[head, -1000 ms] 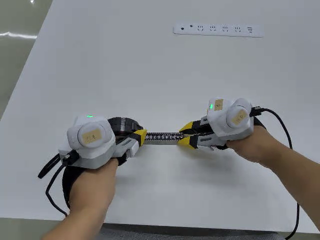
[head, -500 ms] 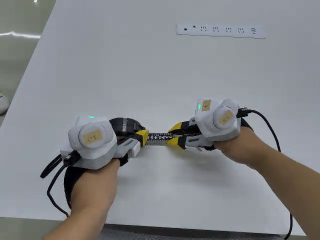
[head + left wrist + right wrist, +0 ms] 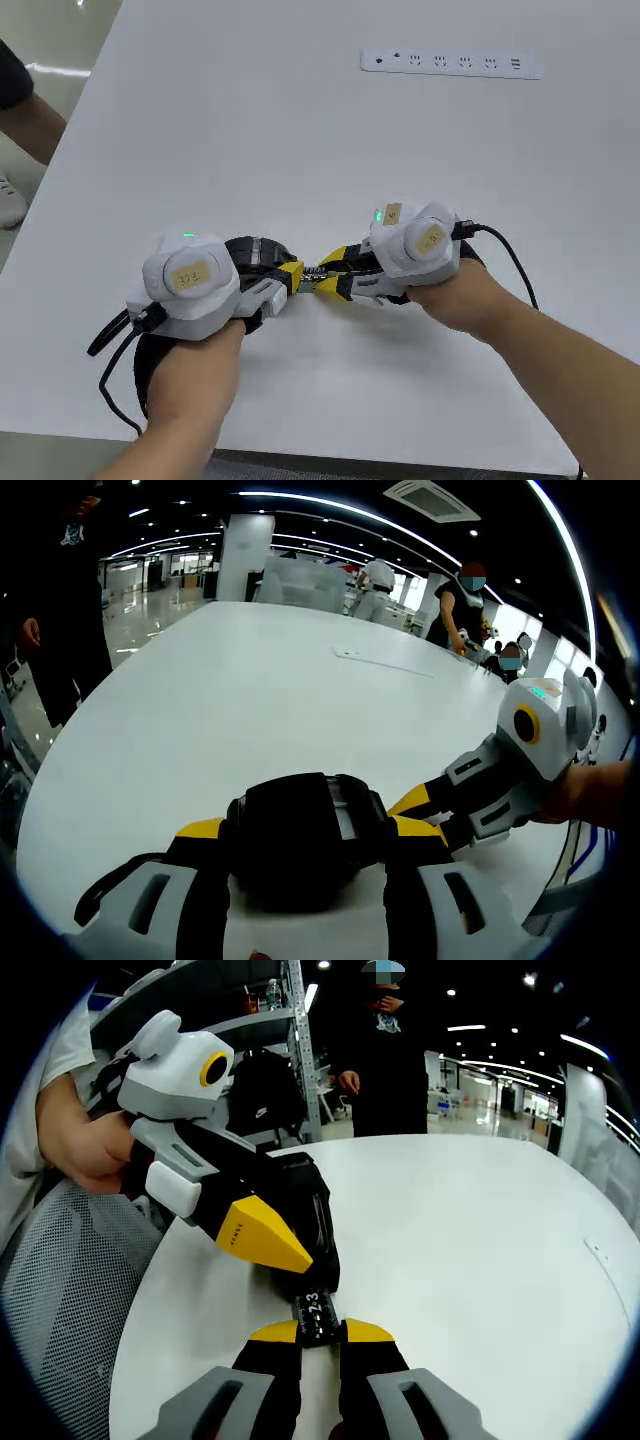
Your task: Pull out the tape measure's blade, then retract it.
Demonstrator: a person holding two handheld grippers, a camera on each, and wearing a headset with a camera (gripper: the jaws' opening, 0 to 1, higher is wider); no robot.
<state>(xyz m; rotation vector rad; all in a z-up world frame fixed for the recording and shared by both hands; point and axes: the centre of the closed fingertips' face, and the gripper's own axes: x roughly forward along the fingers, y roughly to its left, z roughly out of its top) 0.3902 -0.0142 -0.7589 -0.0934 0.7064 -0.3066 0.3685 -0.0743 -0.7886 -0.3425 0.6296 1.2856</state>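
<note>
On the white desk (image 3: 300, 130), found left tool (image 3: 283, 275) clamped round black round tape measure case (image 3: 305, 840), right tool (image 3: 330, 272) pinched on short numbered blade stub (image 3: 318, 1310), tips near case. Probably needed slow, straight feed-in, no early release.

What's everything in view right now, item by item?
table: one, white, under everything
power strip: one, white, far side of table
tape measure: one, black case, in left claw
blade: one, black, white numerals, short stretch between case and right claw
cables: black, trailing from both grippers
bystander: one, dark sleeve, beyond table's left edge
left claw: yellow-tipped, shut on case
right claw: yellow-tipped, shut on blade
hands: two, bare, holding grippers
</note>
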